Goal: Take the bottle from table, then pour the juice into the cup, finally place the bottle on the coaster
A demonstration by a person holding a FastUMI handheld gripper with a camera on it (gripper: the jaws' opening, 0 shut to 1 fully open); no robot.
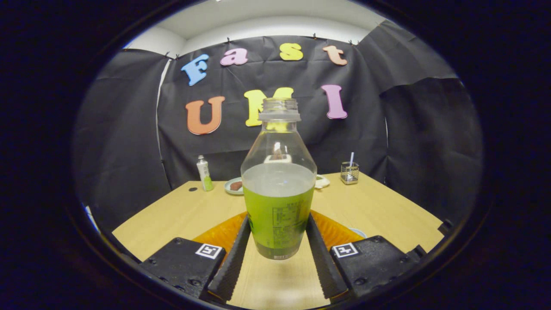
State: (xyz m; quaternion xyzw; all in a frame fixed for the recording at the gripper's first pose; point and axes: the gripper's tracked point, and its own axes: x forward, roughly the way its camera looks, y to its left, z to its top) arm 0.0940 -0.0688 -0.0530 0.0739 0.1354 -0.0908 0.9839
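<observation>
Between the jaws of the gripper (pixel 279 241) stands the uncapped bottle (pixel 278 189), upright, both fingers (pixel 236 252) pressing its green label; it appears lifted above the table (pixel 379 211), orange coaster (pixel 331 232) behind.

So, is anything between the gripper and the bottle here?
Nothing visible. The gripper has both fingers pressed against the sides of the upright bottle, holding it over the orange coaster on the table.
</observation>
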